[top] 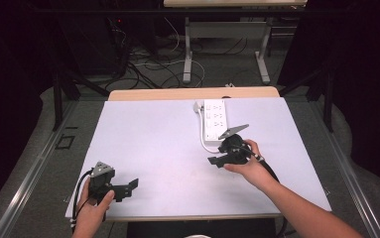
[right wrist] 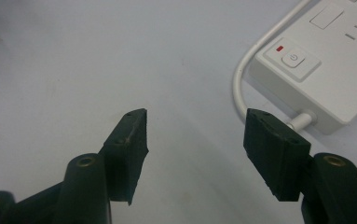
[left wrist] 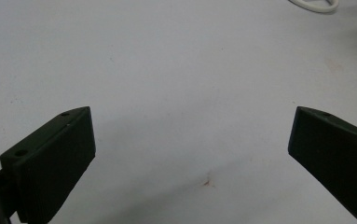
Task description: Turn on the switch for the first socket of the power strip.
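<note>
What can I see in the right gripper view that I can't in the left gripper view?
The right gripper view has the white power strip up close, with its power button, a small red light beside it, and the cord leaving its end. The left gripper view has a small brownish stain on the table and a loop of the white cord at its top edge. Both look along two black jaws, spread apart with nothing between them, over the same white tabletop.
</note>
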